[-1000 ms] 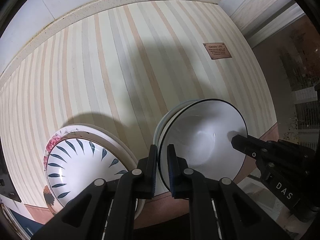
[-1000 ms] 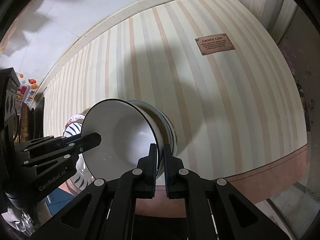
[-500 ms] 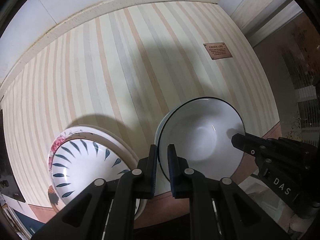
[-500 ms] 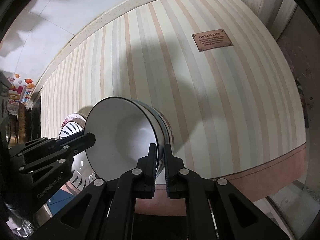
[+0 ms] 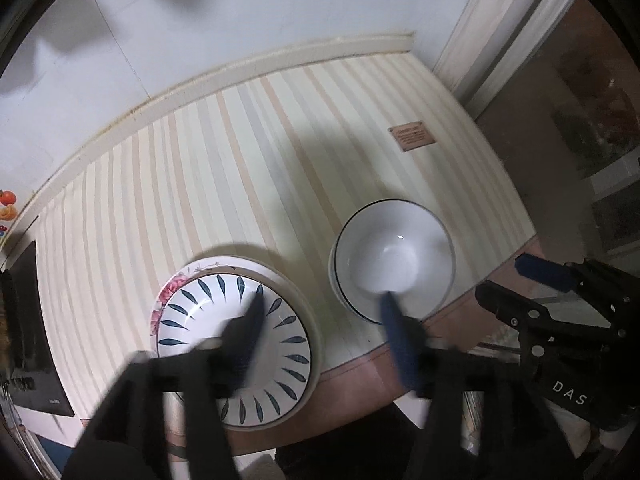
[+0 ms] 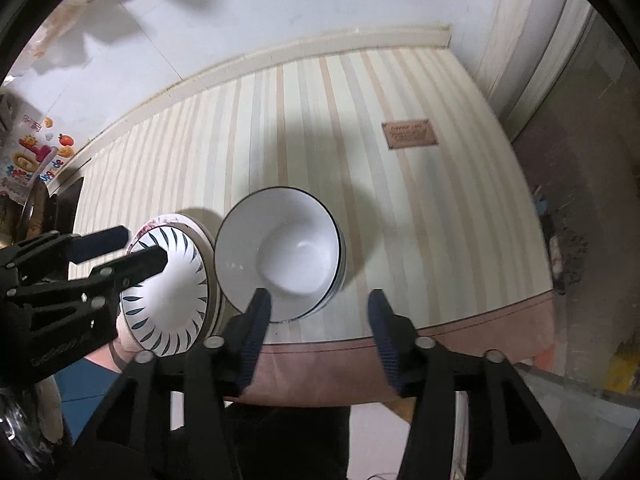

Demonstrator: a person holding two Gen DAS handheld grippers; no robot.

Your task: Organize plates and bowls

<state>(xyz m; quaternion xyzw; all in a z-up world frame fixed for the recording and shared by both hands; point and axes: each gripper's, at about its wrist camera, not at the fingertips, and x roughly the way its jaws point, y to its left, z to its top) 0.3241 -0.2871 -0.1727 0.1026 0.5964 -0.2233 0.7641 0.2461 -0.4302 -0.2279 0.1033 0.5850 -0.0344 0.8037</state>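
Observation:
A white bowl with a dark rim sits nested on other bowls near the table's front edge; it also shows in the right wrist view. To its left stands a stack of plates topped by a blue leaf-pattern plate, seen too in the right wrist view. My left gripper is open and empty, above and in front of both stacks. My right gripper is open and empty, just in front of the bowl stack.
The striped tablecloth with a brown label covers the table, which meets a white wall behind. A black appliance stands at the far left edge. The floor lies to the right.
Both grippers have let go of the white bowl's rim, opened wide and pulled back and up. The bowl now rests on the bowl stack.

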